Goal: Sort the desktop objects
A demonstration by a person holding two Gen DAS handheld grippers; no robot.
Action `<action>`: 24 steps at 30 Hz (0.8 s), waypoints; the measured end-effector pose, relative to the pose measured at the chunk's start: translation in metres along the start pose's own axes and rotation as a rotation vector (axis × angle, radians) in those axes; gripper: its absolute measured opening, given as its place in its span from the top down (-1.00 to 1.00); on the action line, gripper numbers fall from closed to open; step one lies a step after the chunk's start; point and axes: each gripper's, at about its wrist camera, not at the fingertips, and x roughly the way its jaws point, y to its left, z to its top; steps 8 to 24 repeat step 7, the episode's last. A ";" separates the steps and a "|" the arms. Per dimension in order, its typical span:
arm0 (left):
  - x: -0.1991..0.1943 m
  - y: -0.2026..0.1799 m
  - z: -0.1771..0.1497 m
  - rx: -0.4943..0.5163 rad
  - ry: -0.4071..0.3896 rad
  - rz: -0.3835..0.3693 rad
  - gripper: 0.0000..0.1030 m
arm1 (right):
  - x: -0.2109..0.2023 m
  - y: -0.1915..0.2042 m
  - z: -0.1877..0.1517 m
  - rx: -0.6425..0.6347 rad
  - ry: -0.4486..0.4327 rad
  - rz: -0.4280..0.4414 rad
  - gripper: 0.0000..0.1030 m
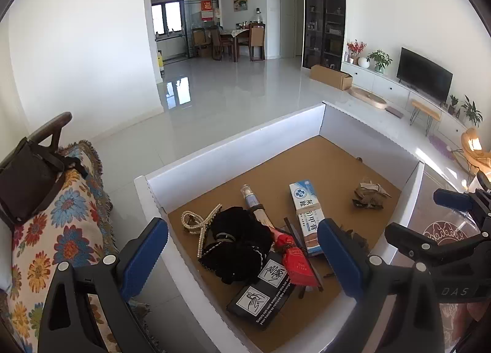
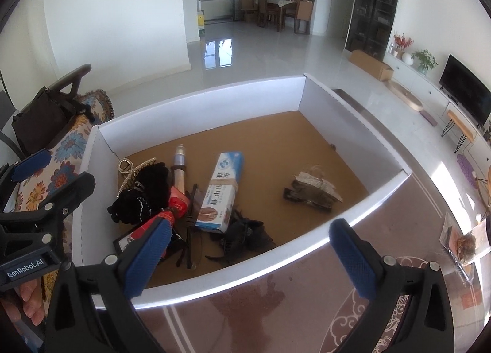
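Both the left gripper (image 1: pixel 242 257) and the right gripper (image 2: pixel 248 257) are held wide open and empty above the white-walled cardboard box (image 2: pixel 196 101). The clear plastic packet (image 2: pixel 460 245) on the table is judged the next item; it should be pinched flat at one edge.

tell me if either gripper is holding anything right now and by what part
Nothing is held. The left gripper and the right gripper both have their jaws wide apart with nothing between them, hovering over the white box.

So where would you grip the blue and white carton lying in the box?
Grip the carton across its narrow width near the middle, coming straight down from above. It lies flat, its long sides mostly exposed; its near end rests among glasses and a dark clip, so a low approach there looks crowded.
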 end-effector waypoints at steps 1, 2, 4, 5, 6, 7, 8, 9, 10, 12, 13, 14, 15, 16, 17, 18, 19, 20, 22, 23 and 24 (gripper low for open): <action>0.001 0.002 -0.001 -0.015 0.014 -0.023 -0.93 | 0.001 0.000 0.000 -0.001 -0.001 0.000 -1.00; 0.003 0.003 -0.001 -0.033 0.025 -0.045 -1.00 | 0.002 0.000 0.000 0.000 -0.002 0.001 -1.00; 0.004 0.004 -0.004 -0.069 0.031 -0.052 -1.00 | 0.003 -0.002 0.000 0.010 -0.003 0.004 -1.00; 0.004 0.004 -0.006 -0.078 0.026 -0.045 -1.00 | 0.004 -0.003 0.000 0.015 -0.003 0.006 -1.00; 0.004 0.003 -0.008 -0.075 0.020 -0.042 -1.00 | 0.004 -0.005 0.000 0.019 -0.002 0.006 -1.00; 0.004 0.000 -0.009 -0.064 0.018 -0.036 -1.00 | 0.005 -0.005 0.000 0.021 -0.001 0.007 -1.00; 0.004 0.000 -0.009 -0.064 0.018 -0.036 -1.00 | 0.005 -0.005 0.000 0.021 -0.001 0.007 -1.00; 0.004 0.000 -0.009 -0.064 0.018 -0.036 -1.00 | 0.005 -0.005 0.000 0.021 -0.001 0.007 -1.00; 0.004 0.000 -0.009 -0.064 0.018 -0.036 -1.00 | 0.005 -0.005 0.000 0.021 -0.001 0.007 -1.00; 0.004 0.000 -0.009 -0.064 0.018 -0.036 -1.00 | 0.005 -0.005 0.000 0.021 -0.001 0.007 -1.00; 0.004 0.000 -0.009 -0.064 0.018 -0.036 -1.00 | 0.005 -0.005 0.000 0.021 -0.001 0.007 -1.00; 0.004 0.000 -0.009 -0.064 0.018 -0.036 -1.00 | 0.005 -0.005 0.000 0.021 -0.001 0.007 -1.00; 0.004 0.000 -0.009 -0.064 0.018 -0.036 -1.00 | 0.005 -0.005 0.000 0.021 -0.001 0.007 -1.00; 0.004 0.000 -0.009 -0.064 0.018 -0.036 -1.00 | 0.005 -0.005 0.000 0.021 -0.001 0.007 -1.00; 0.004 0.000 -0.009 -0.064 0.018 -0.036 -1.00 | 0.005 -0.005 0.000 0.021 -0.001 0.007 -1.00; 0.004 0.000 -0.009 -0.064 0.018 -0.036 -1.00 | 0.005 -0.005 0.000 0.021 -0.001 0.007 -1.00; 0.004 0.000 -0.009 -0.064 0.018 -0.036 -1.00 | 0.005 -0.005 0.000 0.021 -0.001 0.007 -1.00; 0.004 0.000 -0.009 -0.064 0.018 -0.036 -1.00 | 0.005 -0.005 0.000 0.021 -0.001 0.007 -1.00; 0.004 0.000 -0.009 -0.064 0.018 -0.036 -1.00 | 0.005 -0.005 0.000 0.021 -0.001 0.007 -1.00; 0.004 0.000 -0.009 -0.064 0.018 -0.036 -1.00 | 0.005 -0.005 0.000 0.021 -0.001 0.007 -1.00; 0.004 0.000 -0.009 -0.064 0.018 -0.036 -1.00 | 0.005 -0.005 0.000 0.021 -0.001 0.007 -1.00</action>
